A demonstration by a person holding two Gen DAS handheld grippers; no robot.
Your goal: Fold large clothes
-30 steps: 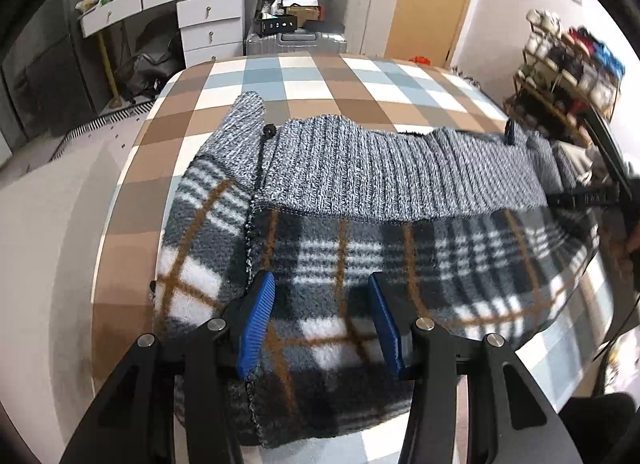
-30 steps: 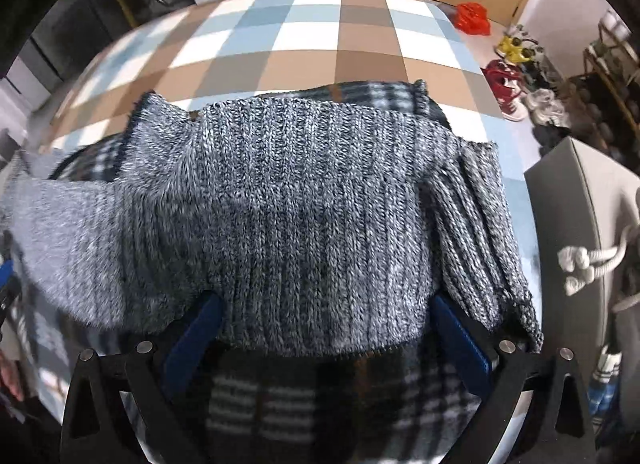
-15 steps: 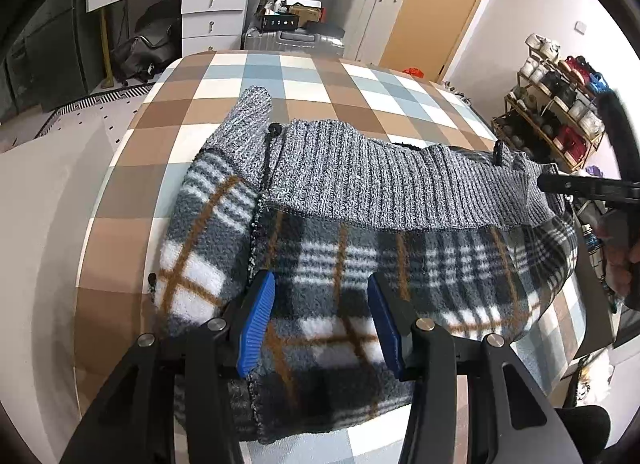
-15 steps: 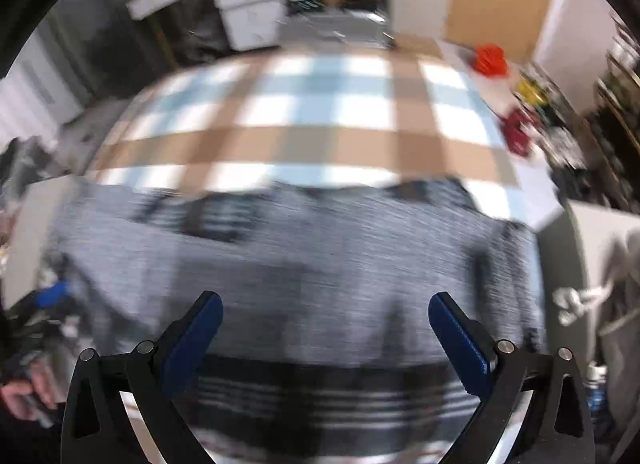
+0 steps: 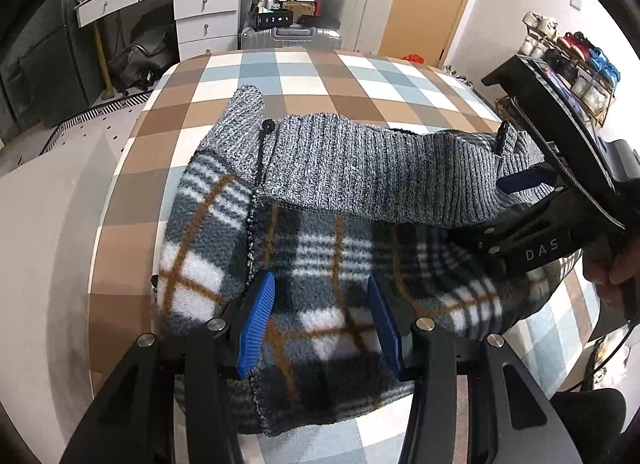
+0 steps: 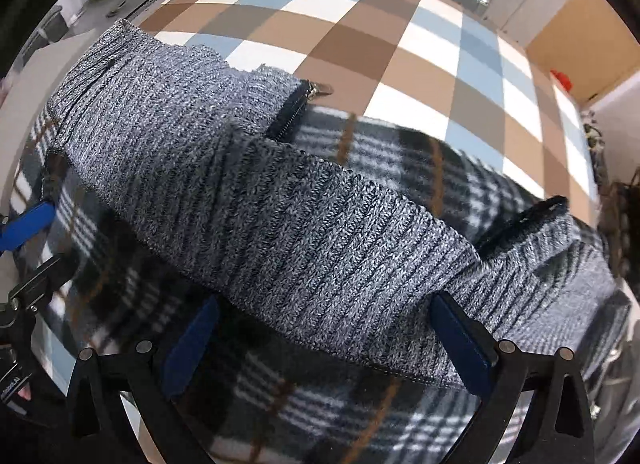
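Observation:
A grey knit jacket with a plaid fleece lining (image 5: 328, 256) lies partly folded on the checked bed. Its grey knit outer side (image 5: 360, 172) is folded over the plaid lining. My left gripper (image 5: 320, 320) is open, its blue pads on either side of the plaid fleece near the front edge. My right gripper (image 6: 320, 336) is open wide, its pads around the grey knit fold (image 6: 304, 240); it also shows in the left wrist view (image 5: 524, 180) at the jacket's right end. A zipper (image 6: 296, 108) shows at the knit edge.
The checked brown, blue and white bedspread (image 5: 304, 80) stretches beyond the jacket. White drawers (image 5: 204, 20), a silver suitcase (image 5: 288, 34) and a shoe rack (image 5: 572, 52) stand past the bed. The left gripper shows at the left edge of the right wrist view (image 6: 28, 220).
My right gripper swung round to the jacket's right end and now sits low against the grey knit fold. The left gripper stayed over the plaid fleece.

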